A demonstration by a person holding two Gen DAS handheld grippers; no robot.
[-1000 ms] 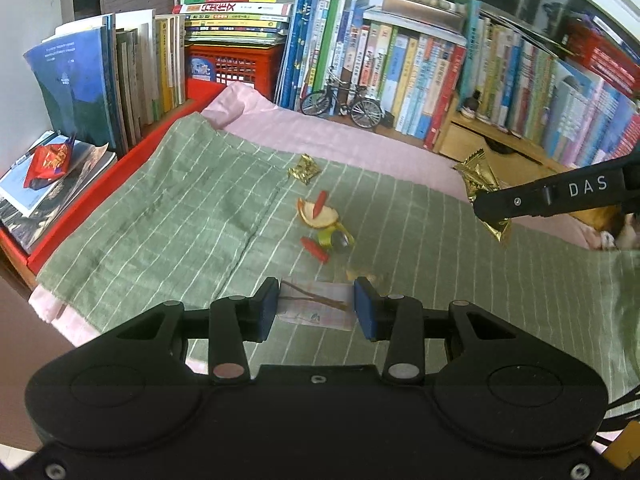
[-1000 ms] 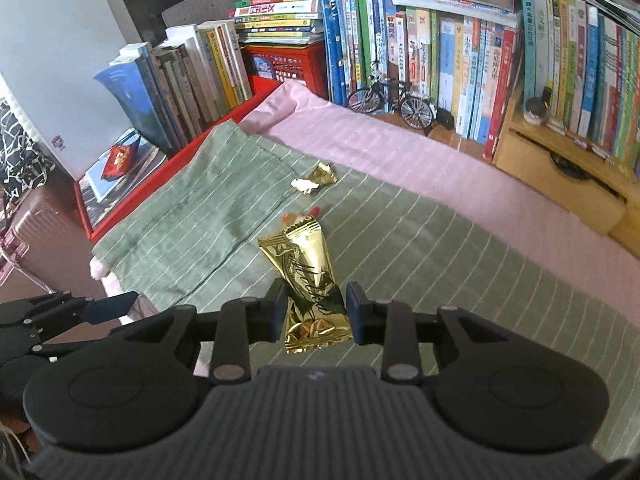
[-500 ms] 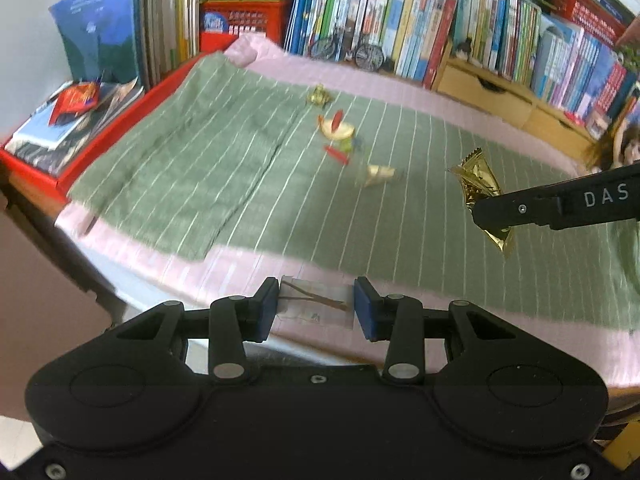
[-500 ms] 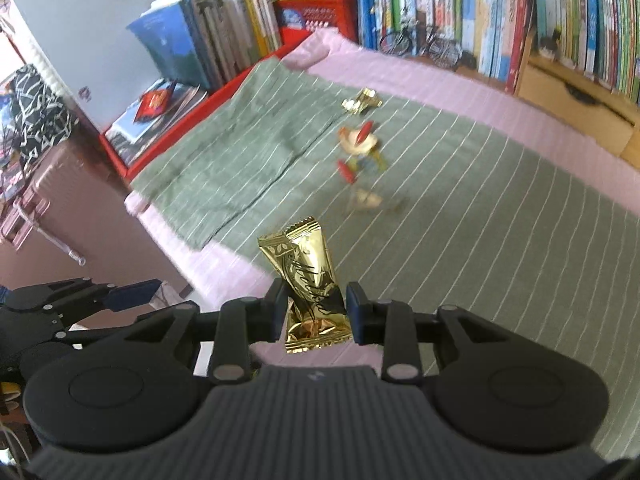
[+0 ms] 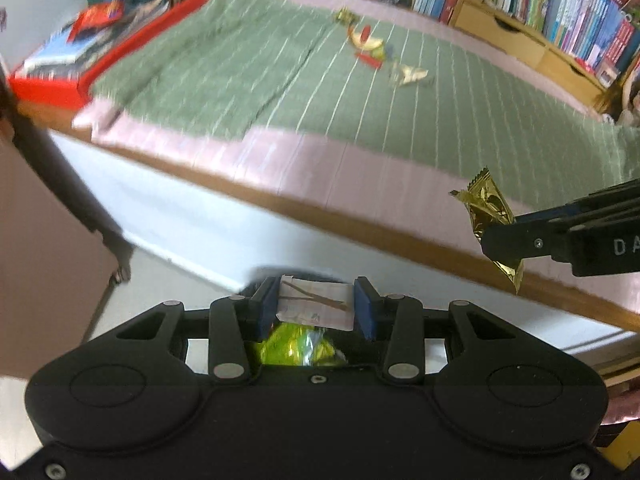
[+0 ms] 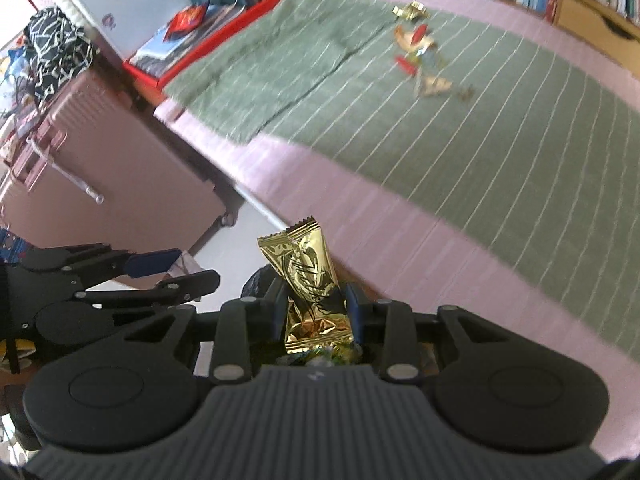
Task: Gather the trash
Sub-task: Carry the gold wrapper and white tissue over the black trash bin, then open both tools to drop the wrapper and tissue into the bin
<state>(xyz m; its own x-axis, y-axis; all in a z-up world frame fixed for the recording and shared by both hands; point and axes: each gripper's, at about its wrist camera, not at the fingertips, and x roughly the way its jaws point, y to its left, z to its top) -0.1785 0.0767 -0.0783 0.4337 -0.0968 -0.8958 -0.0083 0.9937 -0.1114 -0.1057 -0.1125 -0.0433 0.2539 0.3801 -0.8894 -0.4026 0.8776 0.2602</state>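
My left gripper (image 5: pixel 316 304) is shut on a flat pale paper wrapper (image 5: pixel 314 306) and hangs off the bed's edge. Right under it is a dark trash bin (image 5: pixel 276 276) with a green-yellow wrapper (image 5: pixel 296 348) inside. My right gripper (image 6: pixel 316 308) is shut on a gold foil wrapper (image 6: pixel 306 268), also over the bin (image 6: pixel 256 284). In the left wrist view that gripper (image 5: pixel 504 240) holds the gold wrapper (image 5: pixel 486 208) at the right. Loose trash lies far off on the green striped blanket (image 5: pixel 248 64): red and yellow scraps (image 5: pixel 370 42), a crumpled pale wrapper (image 5: pixel 408 74) and a small gold one (image 6: pixel 410 10).
A pink suitcase (image 6: pixel 100 168) stands left of the bed. A red tray of books (image 5: pixel 68 60) borders the blanket's left side. Bookshelves (image 5: pixel 580 12) line the far wall. The bed's wooden edge (image 5: pixel 360 228) runs just ahead of both grippers.
Both grippers have drawn back from the blanket with their wrappers, past the bed's edge, and now hang lower over the bin on the floor.
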